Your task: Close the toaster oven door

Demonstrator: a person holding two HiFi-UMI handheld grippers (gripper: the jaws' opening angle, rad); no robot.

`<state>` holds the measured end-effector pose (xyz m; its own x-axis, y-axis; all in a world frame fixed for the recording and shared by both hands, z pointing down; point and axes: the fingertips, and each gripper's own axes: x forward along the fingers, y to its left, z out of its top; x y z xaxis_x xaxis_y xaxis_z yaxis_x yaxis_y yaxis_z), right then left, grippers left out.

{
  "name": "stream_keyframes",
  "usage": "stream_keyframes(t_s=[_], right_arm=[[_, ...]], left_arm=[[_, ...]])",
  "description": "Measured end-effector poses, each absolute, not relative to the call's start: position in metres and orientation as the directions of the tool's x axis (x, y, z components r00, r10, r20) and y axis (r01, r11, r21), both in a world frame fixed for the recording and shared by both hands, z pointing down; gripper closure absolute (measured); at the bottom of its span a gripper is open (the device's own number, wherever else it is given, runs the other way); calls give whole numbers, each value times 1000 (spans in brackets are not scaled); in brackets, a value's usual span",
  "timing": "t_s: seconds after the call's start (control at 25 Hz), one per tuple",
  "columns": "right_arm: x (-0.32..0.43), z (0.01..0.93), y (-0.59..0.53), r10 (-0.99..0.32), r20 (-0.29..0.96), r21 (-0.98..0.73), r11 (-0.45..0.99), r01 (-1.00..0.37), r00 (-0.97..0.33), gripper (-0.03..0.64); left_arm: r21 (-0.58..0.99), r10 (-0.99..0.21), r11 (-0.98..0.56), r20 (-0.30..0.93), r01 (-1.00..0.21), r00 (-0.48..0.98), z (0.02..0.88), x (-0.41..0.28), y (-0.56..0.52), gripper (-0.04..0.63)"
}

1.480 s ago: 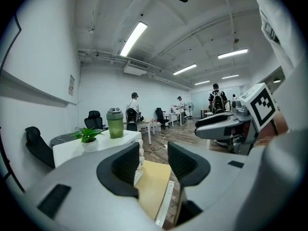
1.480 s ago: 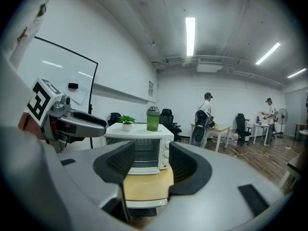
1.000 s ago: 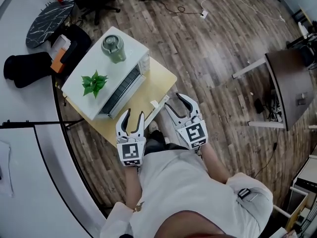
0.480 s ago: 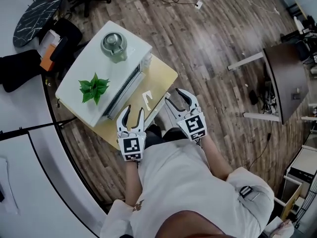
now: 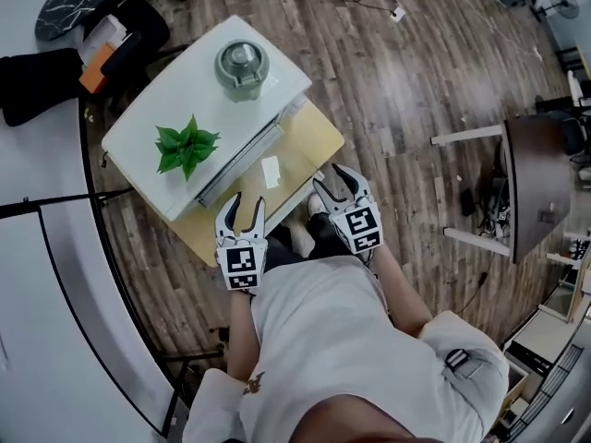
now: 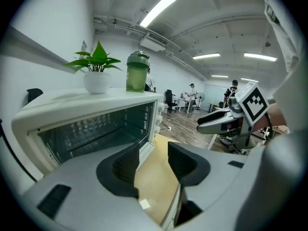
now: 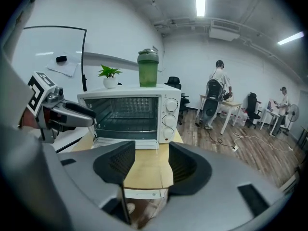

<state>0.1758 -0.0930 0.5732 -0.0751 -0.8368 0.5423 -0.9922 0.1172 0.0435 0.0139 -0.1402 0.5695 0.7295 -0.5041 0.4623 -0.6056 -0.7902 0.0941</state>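
The small wooden surface [image 5: 319,137] holds a white toaster oven [image 5: 185,100], and its door [image 7: 139,193] lies open and flat in front, toward the person. The left gripper [image 5: 247,201] and the right gripper [image 5: 329,179] hang near the door's front edge and do not touch it. Both have their jaws spread a little, with nothing between them. A leafy plant [image 5: 187,146] and a green bottle [image 5: 242,65] stand on top of the oven. If a jaw slips off the edge while lifting, the door may drop back down. A push that is too hard could shove the oven and tip the bottle or plant
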Motion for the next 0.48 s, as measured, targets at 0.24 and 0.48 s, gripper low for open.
stream_keyframes(t_s=[0.24,0.48], right_arm=[[184,608,-92,-781,602,12,218,-976,-167,397],[193,646,-89,-715,653,-38,297,-954,-249,396]], left_arm=[[115,-569,-692,520,-712,637,597,0,-130,410],[118,-620,-581,576,-805,532,621,-13,-110,402]])
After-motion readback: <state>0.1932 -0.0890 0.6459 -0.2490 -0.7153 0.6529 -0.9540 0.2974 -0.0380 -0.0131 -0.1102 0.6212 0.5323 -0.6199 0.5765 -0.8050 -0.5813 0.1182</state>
